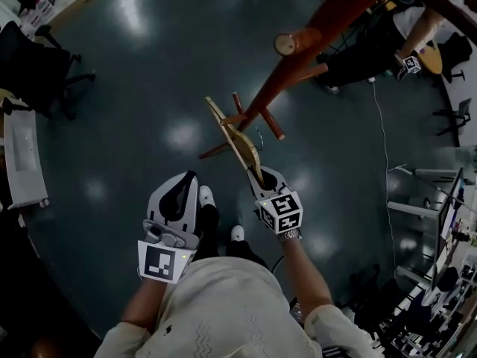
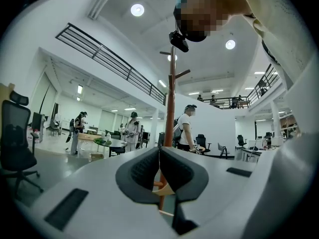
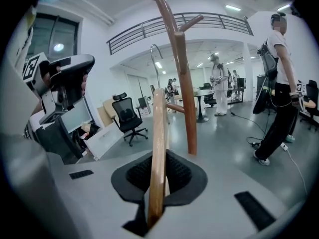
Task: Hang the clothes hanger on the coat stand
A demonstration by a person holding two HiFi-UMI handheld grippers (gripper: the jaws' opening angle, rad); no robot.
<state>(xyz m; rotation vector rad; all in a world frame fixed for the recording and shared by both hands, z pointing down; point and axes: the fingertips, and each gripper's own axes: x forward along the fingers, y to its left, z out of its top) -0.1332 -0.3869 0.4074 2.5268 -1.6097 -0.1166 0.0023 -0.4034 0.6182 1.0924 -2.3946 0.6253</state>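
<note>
Clothes hanger is gripped at one end by the right gripper, and it is held out over the dark, glossy floor. It is not hung on the coat stand. Pale, smooth wood is seen in the hanger's long, gently curved arm, and a thin metal hook is carried at its middle. In the right gripper view the arm is seen rising steeply from between the ribbed black pads, and the fingers of the right gripper are clamped on its lower end. The curved hook is seen at the top.

The coat stand is made of round, reddish-brown wood, with a slim pole and short pegs angled outward. In the head view the hanger is laid across the lower pegs. Whether wood is touching wood cannot be told. In the right gripper view the pole is placed just behind the hanger, a little to the right.

The left gripper is held beside the right one, lower in the head view. Its grey shell is smooth and rounded. In the left gripper view its fingers are pressed together at the tips, and nothing is gripped. The pole is framed straight ahead.
</note>
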